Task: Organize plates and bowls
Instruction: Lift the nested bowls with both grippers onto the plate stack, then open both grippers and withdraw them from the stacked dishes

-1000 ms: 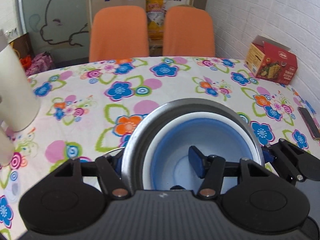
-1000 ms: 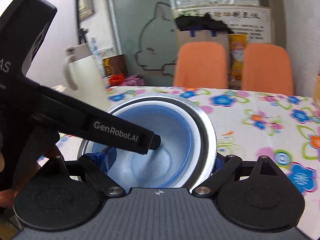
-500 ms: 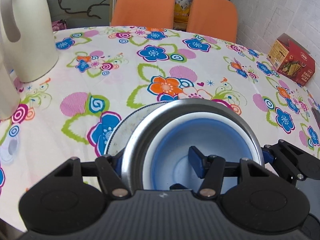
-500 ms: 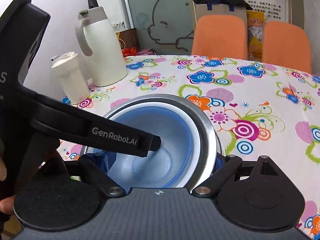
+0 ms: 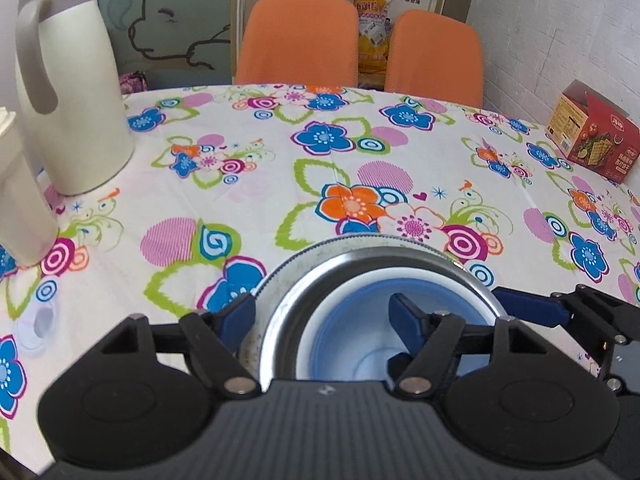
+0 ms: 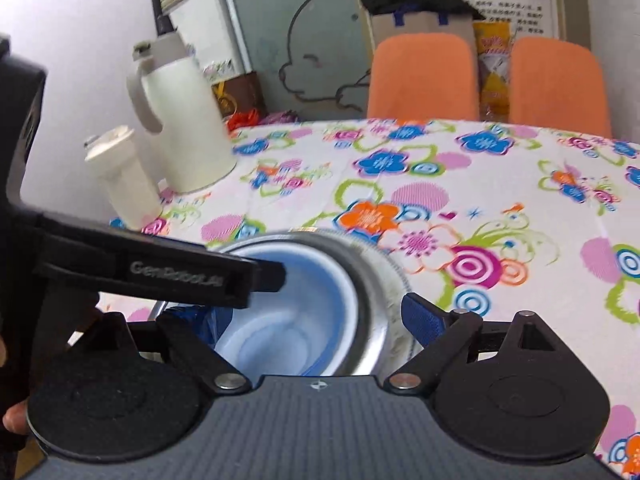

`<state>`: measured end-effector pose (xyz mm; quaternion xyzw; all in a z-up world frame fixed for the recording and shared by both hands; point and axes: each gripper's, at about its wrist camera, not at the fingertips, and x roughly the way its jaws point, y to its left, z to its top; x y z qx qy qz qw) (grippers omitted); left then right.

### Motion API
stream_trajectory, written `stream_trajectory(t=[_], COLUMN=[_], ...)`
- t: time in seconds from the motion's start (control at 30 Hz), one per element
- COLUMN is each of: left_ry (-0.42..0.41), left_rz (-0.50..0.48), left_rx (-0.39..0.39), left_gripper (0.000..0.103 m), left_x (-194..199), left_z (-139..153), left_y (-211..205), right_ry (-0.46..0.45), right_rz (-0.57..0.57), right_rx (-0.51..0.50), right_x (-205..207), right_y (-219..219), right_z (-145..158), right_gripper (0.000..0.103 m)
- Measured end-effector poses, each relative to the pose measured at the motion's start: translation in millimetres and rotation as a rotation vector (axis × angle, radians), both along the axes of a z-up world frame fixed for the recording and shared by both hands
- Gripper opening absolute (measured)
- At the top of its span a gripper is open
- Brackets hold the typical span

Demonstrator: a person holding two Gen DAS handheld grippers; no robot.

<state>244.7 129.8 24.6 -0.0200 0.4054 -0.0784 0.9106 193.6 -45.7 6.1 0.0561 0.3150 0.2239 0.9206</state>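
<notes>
Blue-and-white plastic bowl (image 5: 352, 344) sat nested in round steel bowl (image 5: 360, 256) on a speckled plate (image 5: 276, 280), near tabletop (image 5: 240, 200) edge. Left tool (image 5: 324, 312) and right tool (image 6: 308, 316) fingers apart, straddling opposite rims. Stacking looked mostly done; withdrawal left.

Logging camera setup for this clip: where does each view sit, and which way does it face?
Left wrist: on the left hand-held gripper, facing across the floral table toward the orange chairs; its fingers straddle the steel bowl's rim.
Right wrist: on the right hand-held gripper, facing likewise; left gripper's arm crosses.
Shared: nested blue bowl, white thermos.
</notes>
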Motion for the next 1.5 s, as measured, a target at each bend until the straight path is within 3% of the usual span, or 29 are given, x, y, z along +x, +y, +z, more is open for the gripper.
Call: stream_trajectory(t=[0.57, 0.73, 0.93, 1.13, 1.33, 1.5], left_ry=[-0.129, -0.176, -0.141, -0.131, -0.116, -0.143], left_rz=[0.058, 0.062, 0.014, 0.002, -0.001, -0.006], left_rx=[-0.053, -0.079, -0.093, -0.049, -0.042, 0.0], left_gripper=[0.077, 0.083, 0.083, 0.083, 0.083, 0.083], left_x=[-43, -66, -86, -97, -115, -142], left_z=[26, 32, 30, 23, 10, -3], left_y=[-28, -42, -62, -83, -93, -102], right_ry=[-0.052, -0.079, -0.093, -0.102, -0.043, -0.011], right_rz=[-0.18, -0.244, -0.283, -0.341, -0.431, -0.44], right_rx=[0.118, 0.149, 0.189, 0.193, 0.15, 0.155], right_x=[-40, -59, -78, -85, -97, -118], right_y=[-70, -93, -113, -126, -133, -138], right_z=[9, 12, 11, 10, 0, -17], right_gripper=[0.079, 0.079, 0.079, 0.079, 0.079, 0.079])
